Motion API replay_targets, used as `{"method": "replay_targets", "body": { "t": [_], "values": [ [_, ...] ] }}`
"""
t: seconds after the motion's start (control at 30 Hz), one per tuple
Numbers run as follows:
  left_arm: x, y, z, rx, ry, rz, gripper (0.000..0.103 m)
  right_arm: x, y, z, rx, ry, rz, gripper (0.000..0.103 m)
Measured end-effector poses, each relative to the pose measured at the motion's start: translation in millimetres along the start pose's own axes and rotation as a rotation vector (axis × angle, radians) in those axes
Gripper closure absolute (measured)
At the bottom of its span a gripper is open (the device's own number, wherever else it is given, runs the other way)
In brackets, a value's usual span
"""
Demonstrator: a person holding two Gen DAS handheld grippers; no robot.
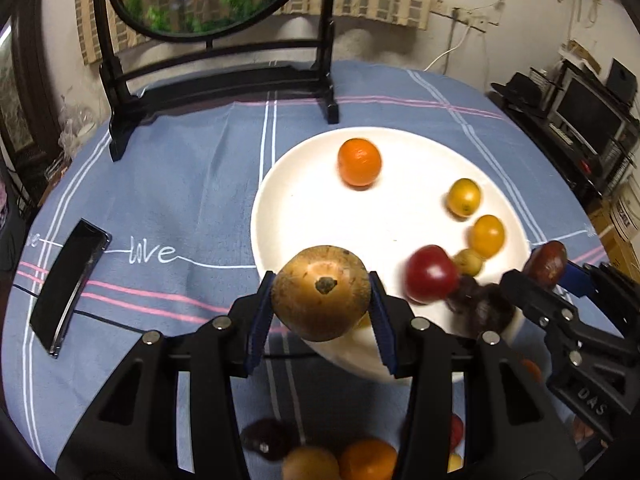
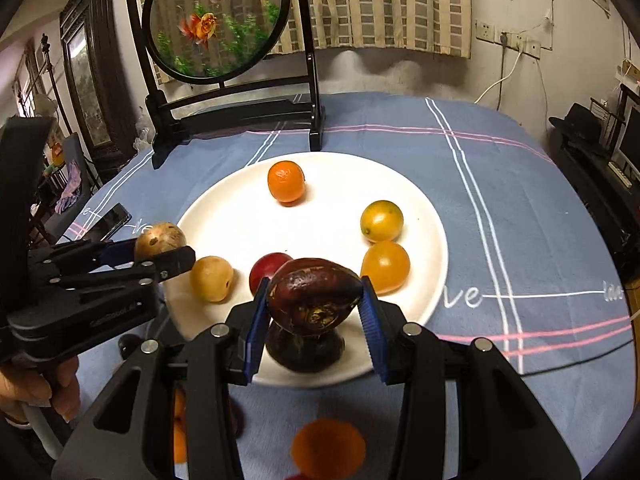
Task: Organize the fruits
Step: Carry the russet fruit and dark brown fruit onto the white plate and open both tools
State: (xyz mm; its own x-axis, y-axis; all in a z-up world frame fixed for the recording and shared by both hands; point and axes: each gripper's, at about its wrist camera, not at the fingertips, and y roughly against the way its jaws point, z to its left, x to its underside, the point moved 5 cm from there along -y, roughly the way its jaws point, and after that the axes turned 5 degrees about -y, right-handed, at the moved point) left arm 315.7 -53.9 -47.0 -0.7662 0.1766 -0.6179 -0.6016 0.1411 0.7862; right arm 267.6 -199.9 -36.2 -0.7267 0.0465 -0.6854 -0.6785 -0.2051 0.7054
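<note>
1. Left gripper (image 1: 322, 304) is clamped on a round tan-brown fruit (image 1: 321, 292), blue pads on both flanks, held above the near rim of the white plate (image 1: 280, 184).
2. Right gripper (image 2: 314, 312) is clamped on a dark maroon fruit (image 2: 313, 295), held over the plate's near edge, directly above another dark fruit (image 2: 305, 350) already lying there.
3. On the plate: an orange (image 2: 286, 181) toward the far side, two yellow-orange fruits (image 2: 382, 221) (image 2: 385, 267) touching at the right, a red fruit (image 2: 269, 268) and a tan fruit (image 2: 211, 278) near the front.
4. Off the plate, on the blue cloth (image 2: 500, 184) beneath the grippers: an orange fruit (image 2: 328, 448), plus other blurred pieces; count cannot be told.
5. Judgement: roughly mid-task. Six pieces plated, two in transit, several not yet collected.
6. Surroundings: phone (image 1: 68, 288) on the cloth at the left, goldfish screen (image 2: 216, 20) on its stand behind the plate.
</note>
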Motion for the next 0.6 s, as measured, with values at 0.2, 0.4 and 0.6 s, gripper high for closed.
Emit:
{"method": "replay_targets", "body": {
  "t": [0.2,0.4,0.6],
  "values": [
    [-1.7,-8.4,-4.6,-0.009,-0.007,-0.039,0.056,3.3,-18.0,1.4,-0.027,0.006,0.038,0.042],
    [1.3,1.4,-11.1,-0.028,-0.038,-0.089,0.04,3.0,-8.8,1.4,-0.049,0.002,0.008,0.037],
    [1.6,17.4,-12.4,-0.032,-0.045,-0.13,0.036,5.6,-1.7,0.5,-0.058,-0.009,0.024,0.037]
  ]
}}
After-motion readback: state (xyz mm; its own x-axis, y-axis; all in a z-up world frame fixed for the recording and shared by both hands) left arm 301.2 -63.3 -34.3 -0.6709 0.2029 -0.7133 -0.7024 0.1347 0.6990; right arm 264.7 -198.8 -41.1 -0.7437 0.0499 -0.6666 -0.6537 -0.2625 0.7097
